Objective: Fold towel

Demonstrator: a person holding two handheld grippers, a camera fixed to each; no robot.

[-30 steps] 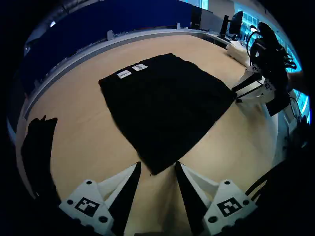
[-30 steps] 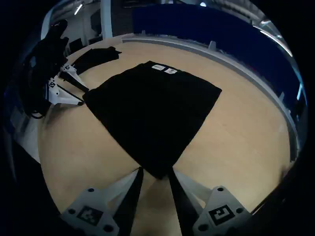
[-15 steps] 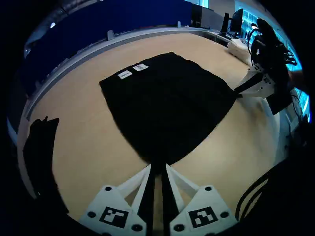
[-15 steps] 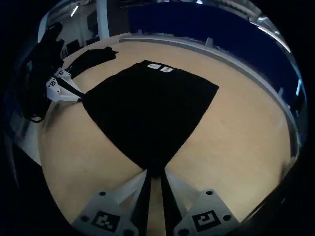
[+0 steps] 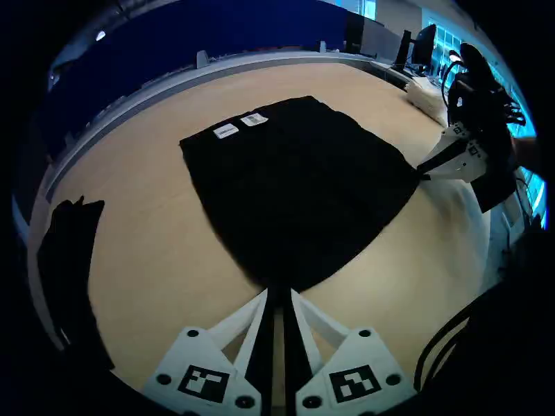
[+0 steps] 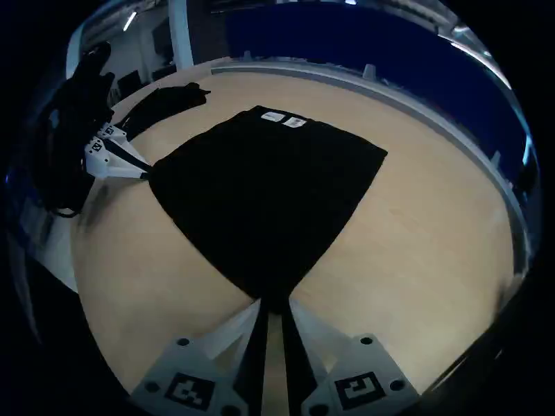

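The black towel (image 5: 298,180) lay flat on the wooden surface (image 5: 139,229). My left tongs (image 5: 277,295) were pinched shut on one corner, and my right tongs (image 6: 274,305) on the next corner along. The edge with the white tags (image 5: 239,125) lay straight across from both, so I thought the corners should go that way

The light wooden table (image 5: 159,229) bears a flat black towel (image 5: 298,187) and, well apart, a dark cloth heap (image 5: 69,243)

White bodies (image 5: 211,343), black tapered fingers (image 5: 263,340), black-white square markers (image 5: 201,383).
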